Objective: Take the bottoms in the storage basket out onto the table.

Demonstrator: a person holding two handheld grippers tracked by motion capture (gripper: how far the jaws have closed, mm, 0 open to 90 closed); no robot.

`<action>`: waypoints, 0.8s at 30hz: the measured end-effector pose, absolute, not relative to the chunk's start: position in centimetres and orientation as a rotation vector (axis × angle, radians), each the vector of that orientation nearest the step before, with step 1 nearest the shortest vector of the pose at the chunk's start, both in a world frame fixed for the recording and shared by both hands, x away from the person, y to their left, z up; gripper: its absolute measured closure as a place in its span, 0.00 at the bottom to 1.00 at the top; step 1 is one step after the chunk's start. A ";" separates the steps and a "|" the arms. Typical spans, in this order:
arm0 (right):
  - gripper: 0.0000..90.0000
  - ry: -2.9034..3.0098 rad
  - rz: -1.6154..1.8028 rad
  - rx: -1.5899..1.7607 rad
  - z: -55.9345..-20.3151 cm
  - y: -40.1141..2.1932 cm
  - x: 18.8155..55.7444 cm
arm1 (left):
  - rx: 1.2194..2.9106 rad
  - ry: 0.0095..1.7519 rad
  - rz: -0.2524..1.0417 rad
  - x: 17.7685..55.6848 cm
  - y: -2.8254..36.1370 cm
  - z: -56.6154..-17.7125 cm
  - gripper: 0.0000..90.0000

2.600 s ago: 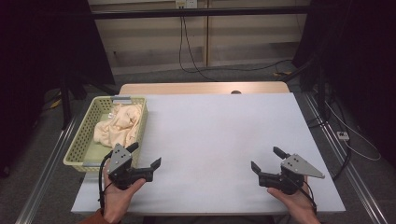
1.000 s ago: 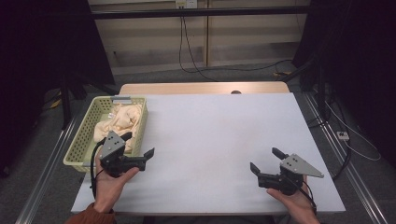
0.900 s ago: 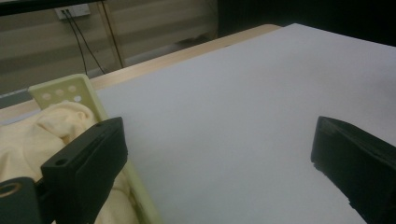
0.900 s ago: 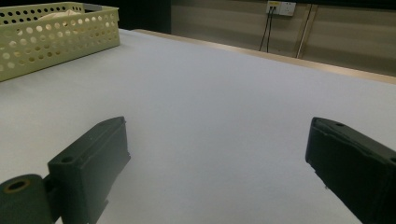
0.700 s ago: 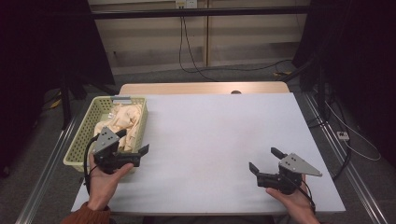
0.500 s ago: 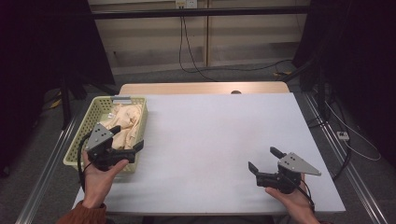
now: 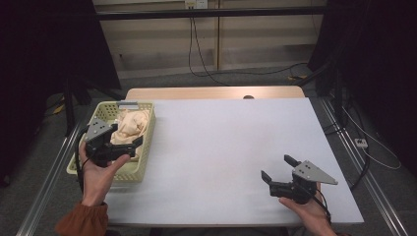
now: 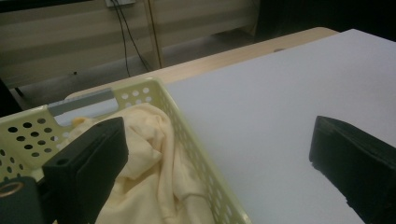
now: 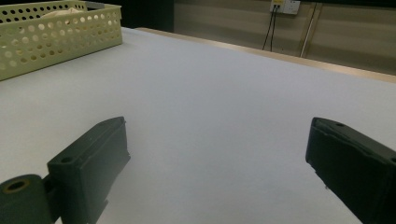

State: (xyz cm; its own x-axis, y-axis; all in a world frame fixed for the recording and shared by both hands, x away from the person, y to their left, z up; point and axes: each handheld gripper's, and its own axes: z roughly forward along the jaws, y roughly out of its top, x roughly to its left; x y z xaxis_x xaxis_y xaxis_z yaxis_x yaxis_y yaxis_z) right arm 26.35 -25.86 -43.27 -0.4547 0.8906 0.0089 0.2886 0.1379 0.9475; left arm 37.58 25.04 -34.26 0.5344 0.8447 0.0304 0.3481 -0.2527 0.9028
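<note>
— Both grippers spread?
— Yes. Left gripper [image 7: 129, 148] hovering over basket [image 7: 142, 160], far left; cloth [image 7: 129, 129] inside. Right gripper [image 7: 277, 173] low over table [image 7: 221, 142], near right.

Basket [image 7: 145, 123] sits at table [image 7: 221, 142] far-left edge, w/ cloth [image 7: 132, 127] heaped inside; left gripper [image 7: 129, 147] hangs over basket's near end, above the cloth; right gripper [image 7: 278, 173] is near-right over bare tabletop, well apart from basket; floor cables [image 7: 206, 59] run beyond table's far side.
</note>
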 end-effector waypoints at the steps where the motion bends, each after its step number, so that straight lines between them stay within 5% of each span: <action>1: 0.07 1.834 1.324 1.131 -43.3 -25.9 26.3 | 1.832 0.984 0.662 37.8 25.1 -34.2 0.05; 24: 0.07 1.842 1.328 1.124 -43.3 -25.8 26.3 | 1.877 1.064 0.641 41.5 25.7 -33.1 0.05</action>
